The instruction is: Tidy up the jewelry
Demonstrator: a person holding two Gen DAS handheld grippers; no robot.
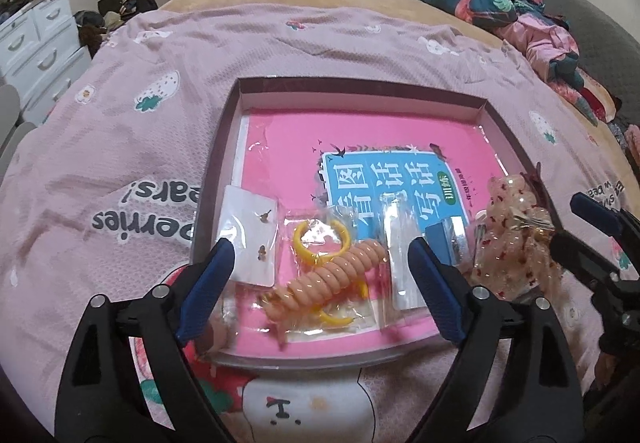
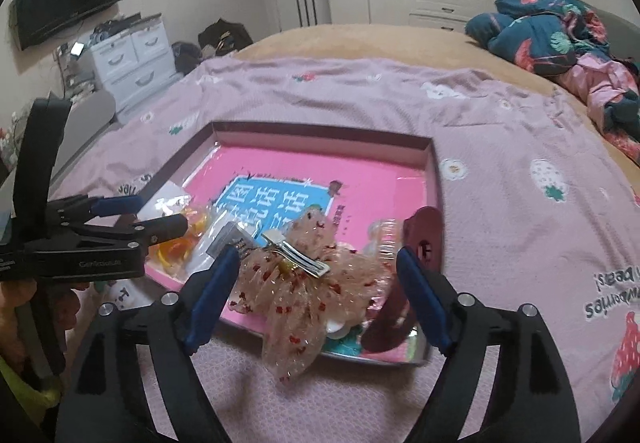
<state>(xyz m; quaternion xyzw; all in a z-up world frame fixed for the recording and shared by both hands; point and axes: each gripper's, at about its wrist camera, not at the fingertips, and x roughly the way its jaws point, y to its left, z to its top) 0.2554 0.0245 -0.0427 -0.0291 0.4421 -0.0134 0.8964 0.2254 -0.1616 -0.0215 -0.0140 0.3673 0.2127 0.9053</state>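
Left wrist view: the left claw [image 1: 320,275] is hovering wide open over bagged hair ties [image 1: 328,275] and an earring card [image 1: 250,235] lying in the tray [image 1: 360,91].

Right wrist view: the right claw [image 2: 316,295] is gaping wide around a sheer bow clip [image 2: 304,283] draping over the tray's near rim, seemingly not yet sorted.

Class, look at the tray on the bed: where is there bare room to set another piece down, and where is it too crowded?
Free: the pink far half of the tray, between its far wall and the blue label. Crowded: the near edge, with earring card, spiral hair tie and bow clip.
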